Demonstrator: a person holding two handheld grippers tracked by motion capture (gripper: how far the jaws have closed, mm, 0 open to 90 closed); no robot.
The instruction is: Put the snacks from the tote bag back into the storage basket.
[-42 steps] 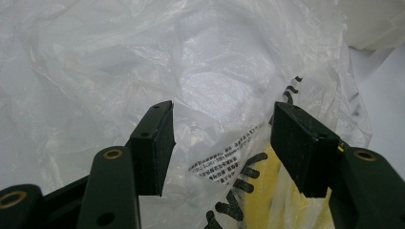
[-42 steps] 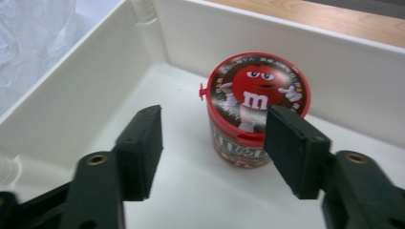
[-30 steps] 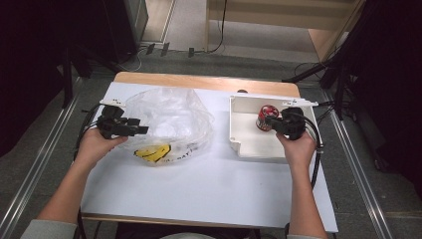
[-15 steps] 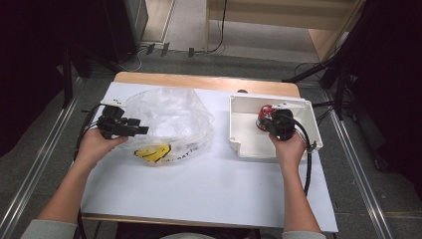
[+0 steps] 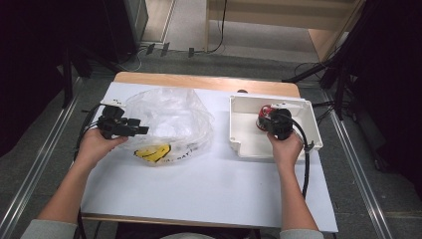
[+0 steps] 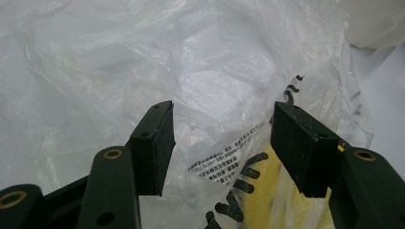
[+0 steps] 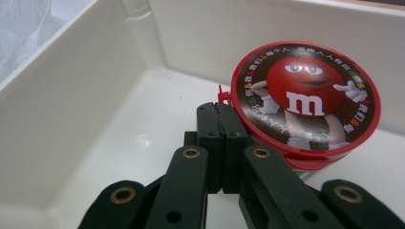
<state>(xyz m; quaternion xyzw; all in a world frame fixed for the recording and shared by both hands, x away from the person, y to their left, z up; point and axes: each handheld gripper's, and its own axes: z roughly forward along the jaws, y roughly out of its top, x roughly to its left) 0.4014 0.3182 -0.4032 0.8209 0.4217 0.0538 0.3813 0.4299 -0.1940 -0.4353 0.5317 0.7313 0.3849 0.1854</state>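
White sheeting is covering your table, with a strip of bare wood showing along its far edge; grey floor, metal rails and dark equipment with trailing cables are surrounding it.

At your left, a crumpled clear plastic bag is lying on the sheet, and your left gripper is sitting right at its edge with its jaws standing apart and bag film lying loose between them, unpinched. Black lettering, a small block of print too fine to read and a yellow patch are showing on the bag.

At your right, a white plastic tray is resting on the sheet, well apart from the bag. Your right gripper is reaching down inside it, jaws pressed together on nothing, their tips just beside a round red-rimmed candy tub. That tub is sitting tilted in the tray's far corner, close to the wall. Its lid is showing a red M&M character bearing a white "m", ringed by small coloured characters you cannot make out.
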